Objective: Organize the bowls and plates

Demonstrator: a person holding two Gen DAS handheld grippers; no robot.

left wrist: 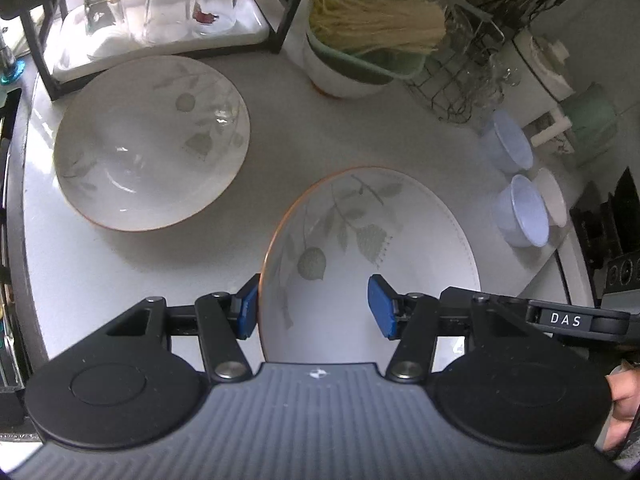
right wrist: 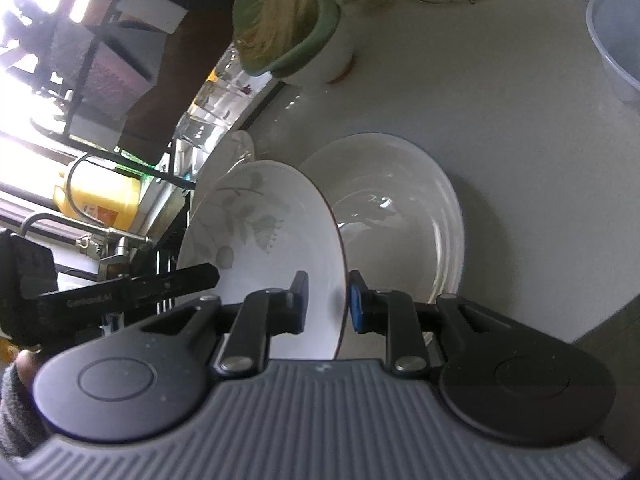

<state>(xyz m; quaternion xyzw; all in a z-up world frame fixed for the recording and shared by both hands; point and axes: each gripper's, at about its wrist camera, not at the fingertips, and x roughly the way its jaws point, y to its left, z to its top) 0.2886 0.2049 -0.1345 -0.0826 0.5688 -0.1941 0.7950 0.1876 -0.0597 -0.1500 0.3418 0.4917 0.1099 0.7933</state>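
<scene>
A white leaf-patterned plate (left wrist: 372,256) is tilted up off the grey counter (left wrist: 304,148). My left gripper (left wrist: 314,306) is open, its two blue pads astride the plate's near rim. The same plate shows in the right wrist view (right wrist: 260,240). My right gripper (right wrist: 328,308) straddles its rim with a narrow gap; the pads look close to the rim but not clearly clamped. A second leaf-patterned bowl (left wrist: 152,144) lies on the counter at the left. A plain white ribbed bowl (right wrist: 400,216) lies behind the plate in the right wrist view.
A black rack holds a white tray with three upturned glasses (left wrist: 160,12). A green basket of straw on a white pot (left wrist: 360,40), a wire basket (left wrist: 452,84), and small plastic cups (left wrist: 520,212) stand at the back and right. A yellow jug (right wrist: 100,196) stands off the counter.
</scene>
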